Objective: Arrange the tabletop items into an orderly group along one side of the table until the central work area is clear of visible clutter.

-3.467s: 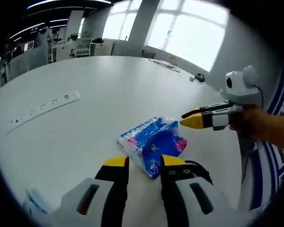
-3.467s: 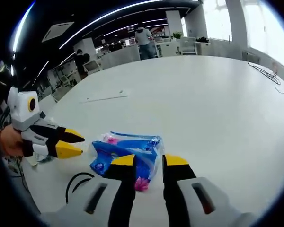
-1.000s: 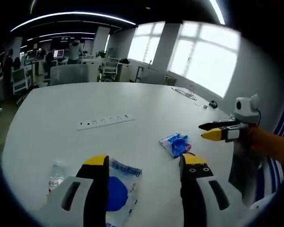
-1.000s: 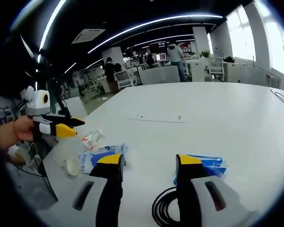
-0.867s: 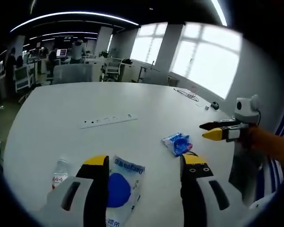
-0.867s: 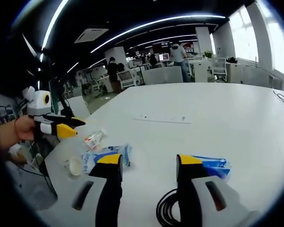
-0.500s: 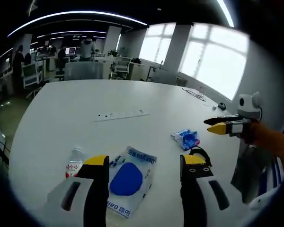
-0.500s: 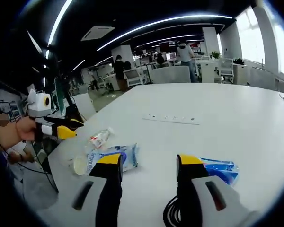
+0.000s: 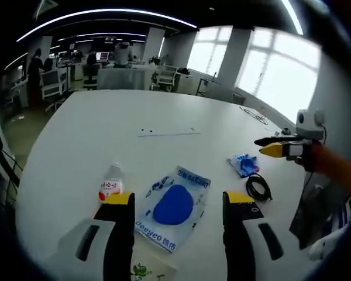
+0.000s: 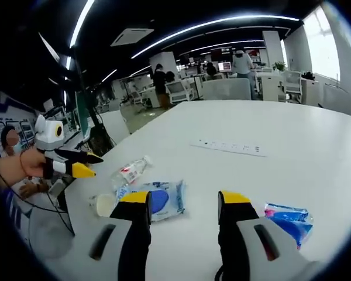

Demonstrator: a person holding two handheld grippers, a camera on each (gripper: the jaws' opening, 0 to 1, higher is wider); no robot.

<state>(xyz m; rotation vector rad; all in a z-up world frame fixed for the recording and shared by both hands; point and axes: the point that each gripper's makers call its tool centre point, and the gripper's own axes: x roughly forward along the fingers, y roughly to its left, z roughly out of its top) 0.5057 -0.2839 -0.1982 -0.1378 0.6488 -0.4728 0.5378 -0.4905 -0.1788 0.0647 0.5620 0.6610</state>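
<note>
Surface: white table (image 9: 76, 146), power strip (image 9: 166, 132); open office behind.
Items: bottle (image 9: 110, 188), blue-white pouch (image 9: 174, 206), blue pack (image 9: 243, 164), black cable (image 9: 258, 188) near the table's edge.
Cup: (image 10: 105, 204), by the pouch.
Left gripper (image 9: 178, 205): jaws apart, holding nothing.
Right gripper (image 10: 184, 203): jaws apart, holding nothing.

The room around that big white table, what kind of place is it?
Most likely an open-plan office. Past the white table stand rows of desks with monitors and office chairs, long ceiling light strips run overhead, and large windows fill one wall.
</note>
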